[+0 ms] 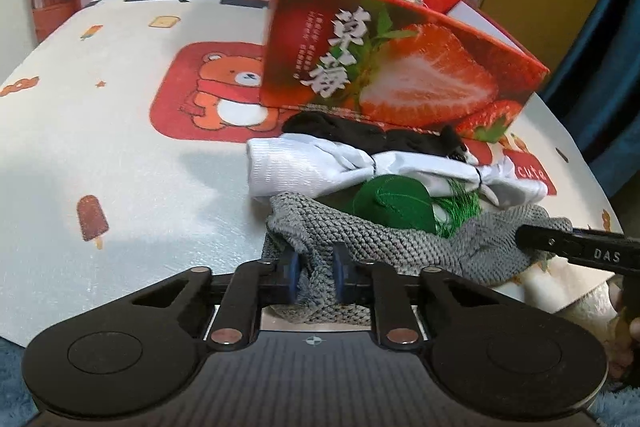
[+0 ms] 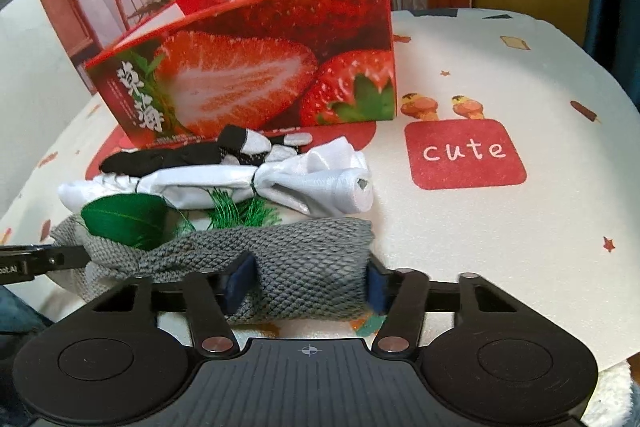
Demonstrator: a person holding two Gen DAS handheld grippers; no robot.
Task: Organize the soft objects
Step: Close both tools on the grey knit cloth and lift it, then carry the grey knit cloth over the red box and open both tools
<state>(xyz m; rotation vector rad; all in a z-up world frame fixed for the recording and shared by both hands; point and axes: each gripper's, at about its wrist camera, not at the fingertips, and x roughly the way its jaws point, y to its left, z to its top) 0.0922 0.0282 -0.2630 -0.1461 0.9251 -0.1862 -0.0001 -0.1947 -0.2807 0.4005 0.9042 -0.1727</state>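
Observation:
A grey knitted cloth lies at the near edge of the table; it also shows in the right wrist view. My left gripper is shut on its left end. My right gripper stands open around its right end, the pads beside the cloth. Behind the cloth lie a green leaf piece, a white tied cloth and a black sock. An open red strawberry box stands behind them, also in the right wrist view.
The table wears a white cloth with a bear print and a red "cute" patch. A printed backdrop with plants and a chair stands behind the table. The right gripper's finger shows at the right in the left wrist view.

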